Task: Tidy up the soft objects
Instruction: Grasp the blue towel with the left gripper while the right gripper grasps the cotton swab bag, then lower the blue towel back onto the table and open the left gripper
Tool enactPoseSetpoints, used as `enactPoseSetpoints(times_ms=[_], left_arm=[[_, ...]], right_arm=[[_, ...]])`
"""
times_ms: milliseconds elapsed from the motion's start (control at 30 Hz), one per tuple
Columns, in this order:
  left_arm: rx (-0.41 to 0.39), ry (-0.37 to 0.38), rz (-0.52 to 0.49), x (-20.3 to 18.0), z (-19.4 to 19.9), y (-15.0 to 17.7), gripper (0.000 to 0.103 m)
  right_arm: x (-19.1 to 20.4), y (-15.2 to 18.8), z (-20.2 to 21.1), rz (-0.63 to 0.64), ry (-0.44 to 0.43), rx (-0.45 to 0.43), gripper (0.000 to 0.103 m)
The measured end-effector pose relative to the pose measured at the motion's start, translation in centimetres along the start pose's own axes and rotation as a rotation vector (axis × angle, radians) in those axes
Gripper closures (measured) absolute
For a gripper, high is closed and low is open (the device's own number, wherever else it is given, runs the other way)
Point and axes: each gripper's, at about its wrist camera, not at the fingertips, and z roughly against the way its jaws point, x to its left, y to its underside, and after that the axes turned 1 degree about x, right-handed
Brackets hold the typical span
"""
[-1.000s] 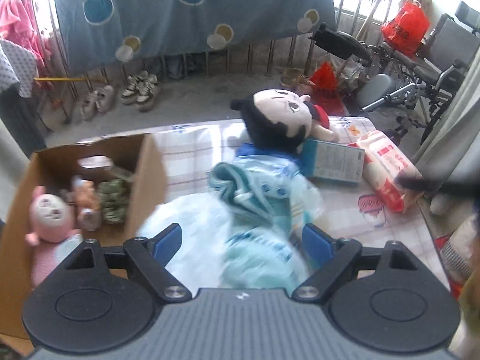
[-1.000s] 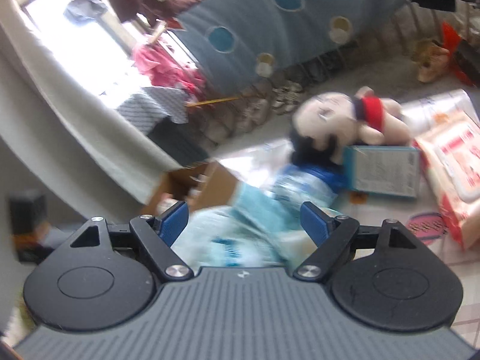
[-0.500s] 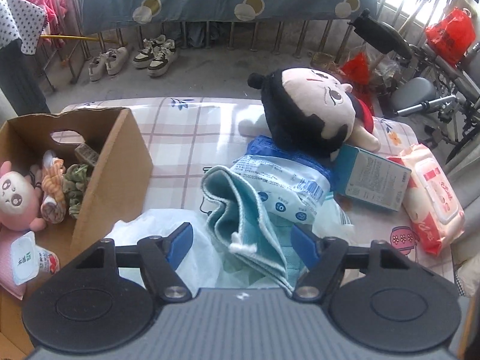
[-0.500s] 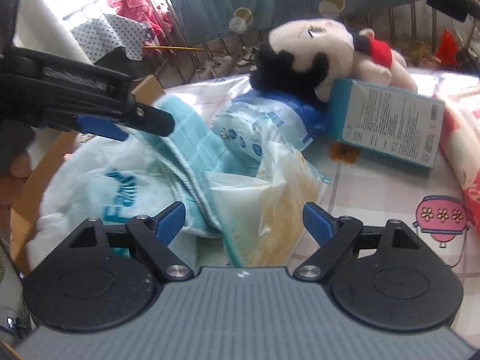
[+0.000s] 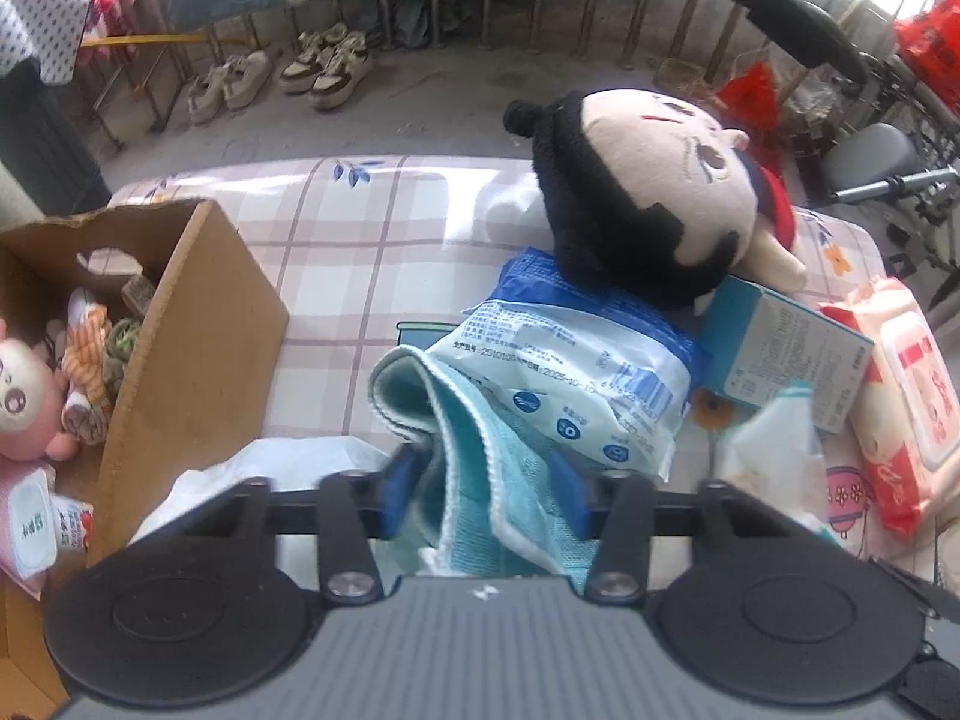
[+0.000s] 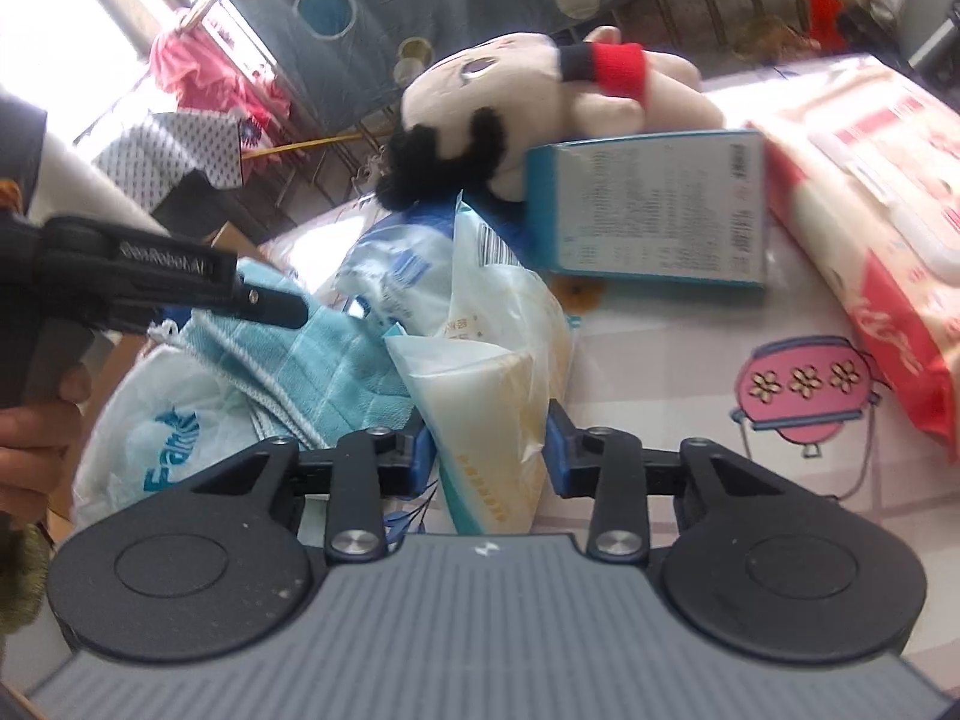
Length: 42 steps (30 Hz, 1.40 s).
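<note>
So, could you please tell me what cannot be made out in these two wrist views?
- Left wrist view: the lower end of the teal towel between the left gripper's fingers is hidden by the gripper body.
- Left wrist view: the cardboard box is cut off by the left edge.
- Right wrist view: the clear snack bag's printing is blurred and unreadable in the right gripper.

Stock on checked tablecloth, counted:
- Cardboard box [image 5: 198, 324], at 9 o'clock: 1, holding pink plush toy [image 5: 24, 402]: 1; other small soft items inside, number unclear.
- Large black-haired plush doll [image 5: 648, 192], 1 o'clock: 1.
- Teal towel [image 5: 480, 468]: 1.
- Blue-and-white plastic packet [image 5: 576, 372]: 1.
- Teal carton [image 5: 786, 354]: 1.
- Red-and-white wipes pack [image 5: 906, 390], 3 o'clock: 1.
- Clear cream-filled bag [image 6: 492, 396]: 1.
- White plastic bag [image 6: 156, 420]: 1.
- Shoes [image 5: 282, 72] on floor, 11 o'clock: 2 pairs.
</note>
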Motion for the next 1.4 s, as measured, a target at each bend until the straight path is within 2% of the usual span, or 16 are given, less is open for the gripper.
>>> enactPoseSetpoints(times_ms=[33,100,333,667,833,1000,1067,1133,1200,1333,1400], left_arm=[[0.005,0.001,0.011,0.1,-0.1,-0.1,0.082],[0.009,-0.001,0.02,0.2,-0.2,-0.1,0.093],[-0.061,0.019,-0.013,-0.7,2.5,1.1,0.096],[-0.207,0.135,-0.106,-3.5,11.9,5.0,0.096],[-0.264,0.244,-0.151,-4.6,17.2,8.0,0.096],[-0.251,0.463,-0.135,-4.1,20.4,10.9,0.096],[-0.254,0.51,-0.13,-3.8,20.4,12.1,0.096],[-0.25,0.501,-0.133,-3.6,19.2,13.1,0.096],[-0.208,0.464,-0.124,-3.5,16.2,13.8,0.096],[-0.123,0.28,-0.191,-4.5,9.0,15.5,0.096],[-0.121,0.2,-0.223,-4.7,6.7,16.2,0.096]], right_arm=[[-0.4,0.0,0.1,-0.015,-0.006,-0.001,0.07],[-0.8,0.1,0.6,-0.028,-0.007,-0.007,0.07],[-1.8,0.2,1.4,-0.05,0.003,-0.03,0.07],[-2.9,-0.1,2.7,-0.081,0.008,-0.066,0.071],[-3.9,0.0,4.1,-0.116,-0.007,-0.091,0.071],[-5.0,1.2,8.3,-0.158,-0.049,-0.172,0.071],[-5.6,2.0,10.0,-0.166,-0.043,-0.209,0.071],[-6.3,2.9,11.1,-0.176,-0.025,-0.239,0.071],[-7.0,3.8,11.6,-0.187,-0.006,-0.248,0.071],[-8.2,5.1,11.1,-0.213,0.015,-0.216,0.071],[-8.3,5.3,10.9,-0.206,0.017,-0.21,0.071]])
